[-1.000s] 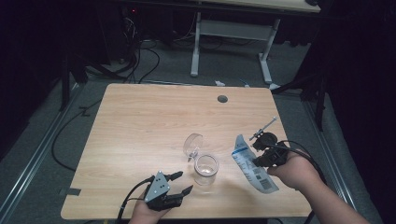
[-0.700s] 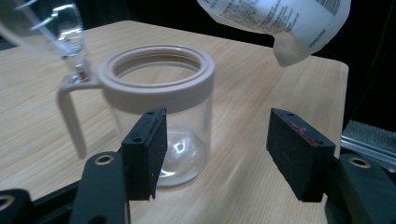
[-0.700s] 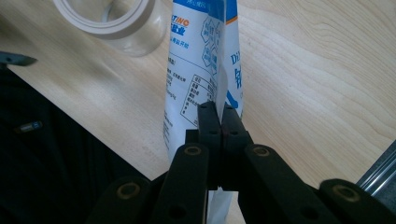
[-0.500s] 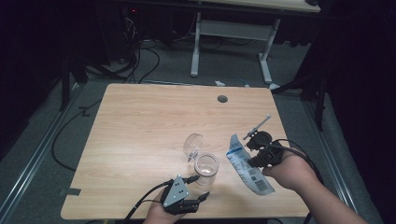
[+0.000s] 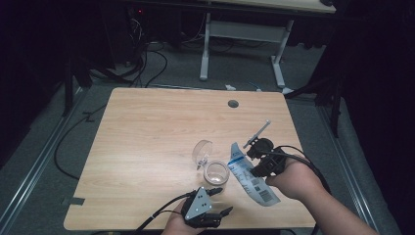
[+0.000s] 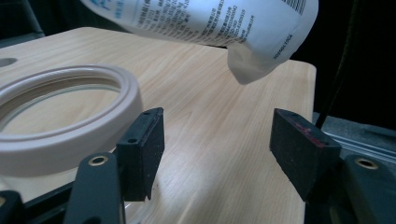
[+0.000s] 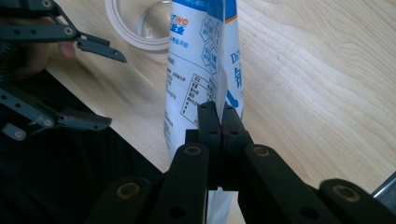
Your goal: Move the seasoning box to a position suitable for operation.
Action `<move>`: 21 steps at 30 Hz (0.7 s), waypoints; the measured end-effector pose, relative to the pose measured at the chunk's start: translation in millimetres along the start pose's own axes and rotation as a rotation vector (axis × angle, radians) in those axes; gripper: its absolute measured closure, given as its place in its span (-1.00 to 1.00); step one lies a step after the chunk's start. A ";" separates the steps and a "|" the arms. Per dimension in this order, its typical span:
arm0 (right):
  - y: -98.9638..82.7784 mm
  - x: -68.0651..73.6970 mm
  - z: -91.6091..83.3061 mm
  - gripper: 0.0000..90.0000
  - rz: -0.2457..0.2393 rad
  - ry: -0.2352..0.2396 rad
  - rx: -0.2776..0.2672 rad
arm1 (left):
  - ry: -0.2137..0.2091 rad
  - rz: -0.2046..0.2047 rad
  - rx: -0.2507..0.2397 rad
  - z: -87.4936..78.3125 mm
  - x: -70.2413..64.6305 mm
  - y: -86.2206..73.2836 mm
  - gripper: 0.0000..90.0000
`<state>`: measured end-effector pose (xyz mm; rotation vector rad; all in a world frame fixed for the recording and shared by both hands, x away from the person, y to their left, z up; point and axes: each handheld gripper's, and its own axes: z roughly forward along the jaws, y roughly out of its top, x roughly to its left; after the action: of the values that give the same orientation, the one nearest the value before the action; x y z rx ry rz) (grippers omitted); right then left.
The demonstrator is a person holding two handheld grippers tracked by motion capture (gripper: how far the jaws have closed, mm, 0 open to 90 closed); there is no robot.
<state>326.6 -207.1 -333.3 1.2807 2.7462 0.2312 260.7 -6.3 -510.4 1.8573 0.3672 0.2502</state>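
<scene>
Setting: dark room, a pale wooden table (image 5: 147, 147) with cables trailing over the floor behind it.
Pouch: a white and blue pouch (image 5: 252, 180) hung tilted above the table's near right part, its top end toward the jar.
Right gripper (image 7: 219, 116): its jaws were clamped tight on the pouch's thin edge.
Jar: a glass jar (image 5: 216, 172) stood upright beside the pouch, its hinged lid (image 5: 201, 152) swung back and the mouth clear.
Left gripper (image 5: 221, 201): the jaws stood wide and had just been opening, with nothing between them; one pad (image 6: 142, 151) sat just beside the jar's rim.
Doing it well: I judged the jar wanted steadying first, a wide grip around its wall, low down.
Care: I thought the pouch's corner should come right over the mouth before any tipping.
</scene>
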 end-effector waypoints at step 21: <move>7.1 19.6 -6.3 1.00 -0.006 0.020 -0.002 | -0.033 0.024 -0.024 26.7 -11.9 10.5 -0.31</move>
<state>318.4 -188.1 -326.5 1.2762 2.7656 0.2469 260.3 -37.3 -508.6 1.8413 0.3189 0.2391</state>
